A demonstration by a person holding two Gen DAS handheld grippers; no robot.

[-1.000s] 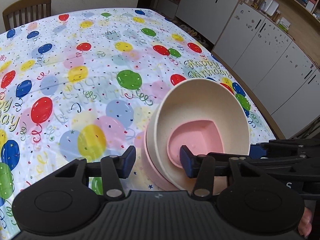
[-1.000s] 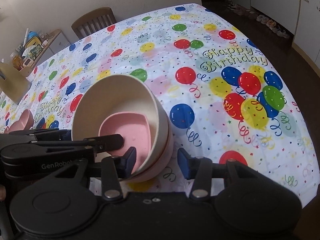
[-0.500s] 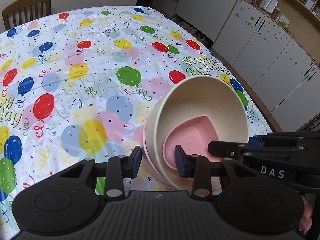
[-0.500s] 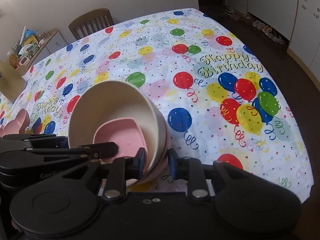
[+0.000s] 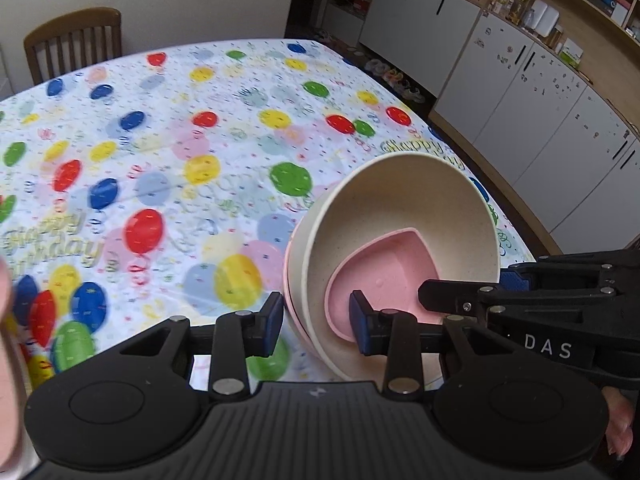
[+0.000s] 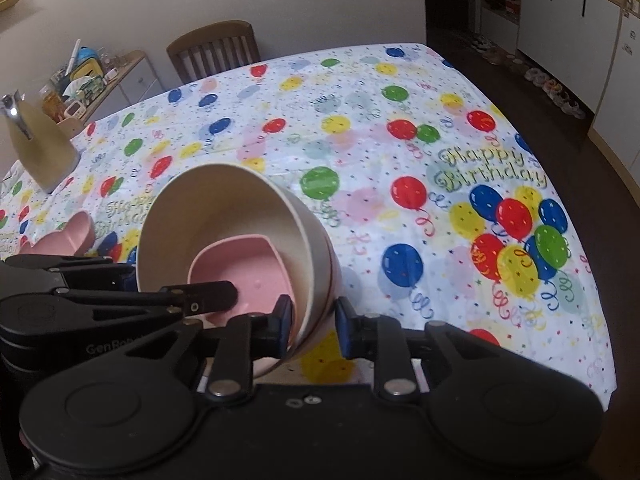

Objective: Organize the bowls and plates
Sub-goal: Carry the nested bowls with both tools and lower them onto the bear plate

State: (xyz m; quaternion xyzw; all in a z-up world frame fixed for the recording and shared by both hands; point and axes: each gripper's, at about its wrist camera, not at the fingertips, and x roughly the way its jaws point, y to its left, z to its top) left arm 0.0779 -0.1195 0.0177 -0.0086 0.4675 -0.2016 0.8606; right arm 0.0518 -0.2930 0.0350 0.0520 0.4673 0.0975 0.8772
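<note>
A stack of nested bowls is held tilted above the table: a cream bowl [image 5: 404, 204] outermost, with a small pink heart-shaped bowl [image 5: 384, 272] inside and a pink rim beneath. My left gripper [image 5: 314, 322] is shut on the stack's near-left rim. My right gripper [image 6: 312, 326] is shut on the stack's right rim [image 6: 316, 264]; the cream bowl [image 6: 208, 216] and pink bowl [image 6: 248, 272] show there too. Each gripper appears in the other's view.
The table wears a balloon-print birthday cloth [image 5: 160, 160]. A pink dish [image 6: 76, 232] and a tan pitcher [image 6: 36, 152] stand at the left. A wooden chair [image 6: 216, 48] is at the far side. White cabinets [image 5: 520, 92] line the right.
Both grippers have closed onto the bowl stack's rims and lifted it; the stack now tilts and the table looks farther below.
</note>
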